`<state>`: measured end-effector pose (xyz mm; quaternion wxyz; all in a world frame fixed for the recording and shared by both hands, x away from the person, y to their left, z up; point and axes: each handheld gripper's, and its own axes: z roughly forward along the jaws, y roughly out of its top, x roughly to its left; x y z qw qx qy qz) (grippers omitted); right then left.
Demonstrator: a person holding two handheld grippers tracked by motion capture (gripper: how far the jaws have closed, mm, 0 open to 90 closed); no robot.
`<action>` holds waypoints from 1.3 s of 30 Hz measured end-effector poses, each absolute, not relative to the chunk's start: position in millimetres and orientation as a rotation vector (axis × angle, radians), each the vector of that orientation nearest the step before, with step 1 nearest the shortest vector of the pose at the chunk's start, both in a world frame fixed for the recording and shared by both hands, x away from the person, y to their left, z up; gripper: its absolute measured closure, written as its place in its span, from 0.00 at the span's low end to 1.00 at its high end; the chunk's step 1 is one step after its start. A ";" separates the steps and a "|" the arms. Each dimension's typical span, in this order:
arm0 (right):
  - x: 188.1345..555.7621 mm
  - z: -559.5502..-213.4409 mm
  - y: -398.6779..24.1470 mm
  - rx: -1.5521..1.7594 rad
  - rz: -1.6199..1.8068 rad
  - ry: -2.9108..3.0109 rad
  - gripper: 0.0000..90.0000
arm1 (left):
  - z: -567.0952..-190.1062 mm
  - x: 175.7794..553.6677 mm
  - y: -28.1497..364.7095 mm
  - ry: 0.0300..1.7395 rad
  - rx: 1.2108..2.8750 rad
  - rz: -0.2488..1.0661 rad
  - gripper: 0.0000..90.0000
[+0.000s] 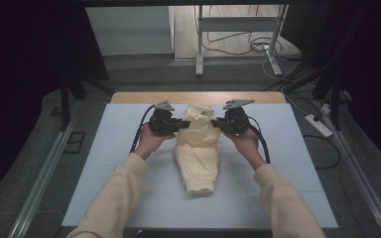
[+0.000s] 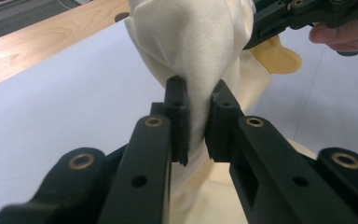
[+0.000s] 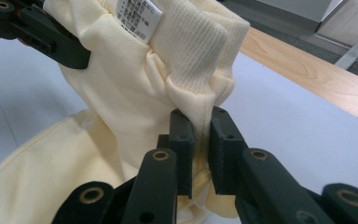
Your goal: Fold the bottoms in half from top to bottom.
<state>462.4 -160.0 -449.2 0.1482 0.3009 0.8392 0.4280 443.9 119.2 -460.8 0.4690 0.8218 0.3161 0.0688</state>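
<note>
The pale yellow sweatpants [image 1: 197, 148] lie mid-counter, waistband end raised toward the far edge. The left gripper [image 1: 181, 124] and right gripper [image 1: 217, 124] each pinch waistband fabric, fingers [image 2: 177, 121] nearly closed. Both grips look secured; the fold or spreading appears yet to come.

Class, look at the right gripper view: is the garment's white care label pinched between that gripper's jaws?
No. The care label sits well above the right gripper, whose jaws pinch only a fold of the garment.
</note>
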 end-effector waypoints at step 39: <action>428.6 -463.9 -166.9 0.846 1.291 2.451 0.90 | -478.0 410.1 122.3 0.730 2.004 0.131 0.89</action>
